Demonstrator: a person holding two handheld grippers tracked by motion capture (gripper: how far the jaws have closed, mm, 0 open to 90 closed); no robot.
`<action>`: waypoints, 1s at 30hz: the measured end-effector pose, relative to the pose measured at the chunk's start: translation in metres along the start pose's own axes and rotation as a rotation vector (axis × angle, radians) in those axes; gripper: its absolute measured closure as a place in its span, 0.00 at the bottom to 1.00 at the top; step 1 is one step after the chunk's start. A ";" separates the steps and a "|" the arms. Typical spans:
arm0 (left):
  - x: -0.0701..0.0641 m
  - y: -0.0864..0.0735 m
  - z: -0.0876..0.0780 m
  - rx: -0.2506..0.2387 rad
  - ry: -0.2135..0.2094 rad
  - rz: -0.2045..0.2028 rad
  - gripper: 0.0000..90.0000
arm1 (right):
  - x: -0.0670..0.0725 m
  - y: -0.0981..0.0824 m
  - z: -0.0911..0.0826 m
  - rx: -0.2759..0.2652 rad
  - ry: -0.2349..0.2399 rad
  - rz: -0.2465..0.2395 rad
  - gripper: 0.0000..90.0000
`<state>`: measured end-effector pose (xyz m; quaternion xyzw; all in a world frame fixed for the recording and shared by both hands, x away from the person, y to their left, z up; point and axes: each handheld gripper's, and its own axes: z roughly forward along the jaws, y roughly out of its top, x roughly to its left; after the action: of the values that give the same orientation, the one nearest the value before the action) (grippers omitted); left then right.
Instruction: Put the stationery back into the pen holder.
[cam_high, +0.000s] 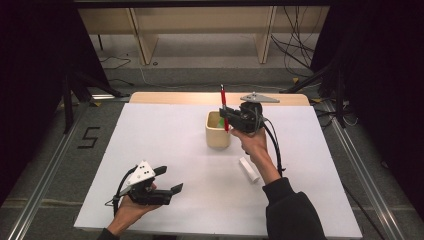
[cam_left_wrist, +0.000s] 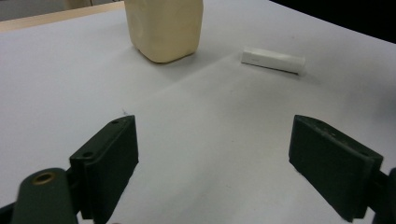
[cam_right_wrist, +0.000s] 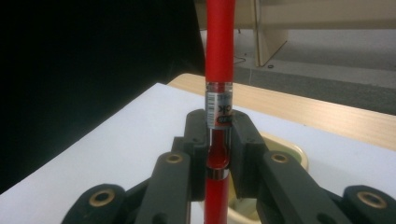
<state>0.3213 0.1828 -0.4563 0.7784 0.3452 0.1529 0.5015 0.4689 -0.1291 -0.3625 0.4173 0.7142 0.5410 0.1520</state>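
Near the front edge of the white surface, the left claw rests low in the person's hand with its jaws spread wide on nothing. Farther back, the cream square plastic cup holds something green. Over its rim the right claw, on a raised, outstretched arm, is clamped on the upright red pen.
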 end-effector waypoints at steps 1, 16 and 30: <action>0.000 0.000 0.000 0.001 -0.001 -0.002 0.17 | -0.001 0.001 0.003 0.000 -0.007 0.001 0.88; 0.003 0.000 -0.002 -0.025 0.011 -0.016 0.17 | -0.006 0.011 0.030 0.015 -0.076 0.005 0.88; 0.006 -0.002 -0.001 -0.014 0.007 -0.023 0.17 | -0.005 0.004 0.051 0.063 -0.117 -0.027 0.88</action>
<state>0.3244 0.1880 -0.4580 0.7703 0.3548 0.1524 0.5074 0.5081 -0.0998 -0.3789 0.4431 0.7265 0.4906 0.1876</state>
